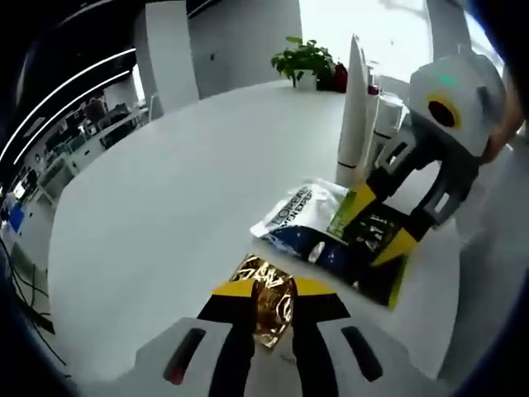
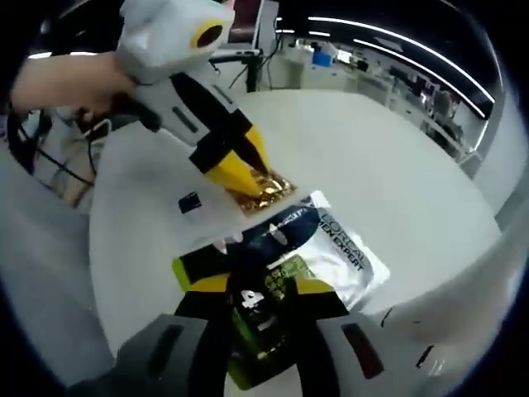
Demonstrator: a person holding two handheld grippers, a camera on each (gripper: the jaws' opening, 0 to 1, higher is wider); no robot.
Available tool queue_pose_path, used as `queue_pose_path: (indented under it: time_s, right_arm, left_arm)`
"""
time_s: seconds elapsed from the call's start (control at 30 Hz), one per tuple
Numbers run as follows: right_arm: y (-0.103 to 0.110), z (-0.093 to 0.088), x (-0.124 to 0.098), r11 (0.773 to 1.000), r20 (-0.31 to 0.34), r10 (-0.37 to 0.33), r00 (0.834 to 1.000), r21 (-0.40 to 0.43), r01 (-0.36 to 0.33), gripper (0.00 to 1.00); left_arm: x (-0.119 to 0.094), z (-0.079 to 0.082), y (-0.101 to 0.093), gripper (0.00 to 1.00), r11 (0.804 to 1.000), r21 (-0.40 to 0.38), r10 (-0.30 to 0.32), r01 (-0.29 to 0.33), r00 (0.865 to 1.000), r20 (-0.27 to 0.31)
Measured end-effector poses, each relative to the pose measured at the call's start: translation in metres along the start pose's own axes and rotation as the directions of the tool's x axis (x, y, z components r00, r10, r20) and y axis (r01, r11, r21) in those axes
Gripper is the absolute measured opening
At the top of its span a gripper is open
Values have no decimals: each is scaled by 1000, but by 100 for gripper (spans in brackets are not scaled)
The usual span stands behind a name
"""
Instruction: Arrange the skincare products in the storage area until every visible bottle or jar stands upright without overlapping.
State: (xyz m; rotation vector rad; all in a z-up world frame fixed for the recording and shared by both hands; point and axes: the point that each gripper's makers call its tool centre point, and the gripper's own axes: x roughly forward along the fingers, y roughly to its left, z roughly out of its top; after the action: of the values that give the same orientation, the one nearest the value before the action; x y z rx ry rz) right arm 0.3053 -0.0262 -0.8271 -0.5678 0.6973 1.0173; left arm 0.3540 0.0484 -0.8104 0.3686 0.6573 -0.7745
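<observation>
Round white surface in an open office, potted plant at its far edge beside tall white bottles. Flat on the surface: a silver-and-navy L'Oréal sachet, a black-and-green packet overlapping its edge, a crinkled gold sachet just beside. Silver sachet's long axis slanting toward the bottles. Left claw narrowed on the gold sachet. Right claw narrowed on the black-and-green packet.

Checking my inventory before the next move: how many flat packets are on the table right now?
3. A gold foil packet sits between the left gripper jaws; a white-and-blue L'Oreal sachet lies beside it; a dark green-edged packet overlaps it at the right gripper. Others could be hidden underneath.
</observation>
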Motion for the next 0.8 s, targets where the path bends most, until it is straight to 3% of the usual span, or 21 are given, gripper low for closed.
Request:
queue_pose_path:
  time_s: [0.57,0.8]
  right_arm:
    - [4,-9,-4,997,-21,39,999,-67,-40,29]
    - [2,-14,-6,998,-26,37,999,-48,-38,29]
  left_arm:
    - [-6,-4,6,13,1000,-13,16,-16,1000,-7]
    - [-7,-5,6,13,1000,-12,17,-18,1000,-11]
